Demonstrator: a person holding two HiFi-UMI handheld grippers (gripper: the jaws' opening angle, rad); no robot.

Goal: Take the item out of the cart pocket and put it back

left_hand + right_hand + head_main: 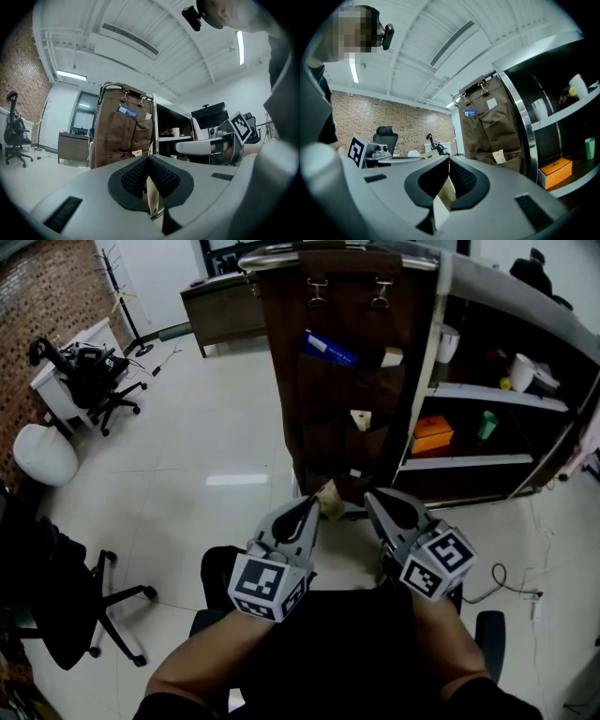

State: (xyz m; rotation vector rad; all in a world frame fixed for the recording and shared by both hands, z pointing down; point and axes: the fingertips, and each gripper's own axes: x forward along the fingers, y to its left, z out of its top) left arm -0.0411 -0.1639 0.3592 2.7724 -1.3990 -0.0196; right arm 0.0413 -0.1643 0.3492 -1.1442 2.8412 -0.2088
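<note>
Head view: pkt (329, 501) mostly hidden

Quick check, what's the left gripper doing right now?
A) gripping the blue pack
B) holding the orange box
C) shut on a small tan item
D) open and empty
C: the left gripper has its jaws together on the small tan item, which sticks out at its tip, short of the cart.

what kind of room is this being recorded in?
Most likely an office or lab workspace. A black office chair stands at a white desk by a brick wall, with a wooden cabinet at the back. A shelved cart with a brown pocket organizer stands on glossy floor tiles.
</note>
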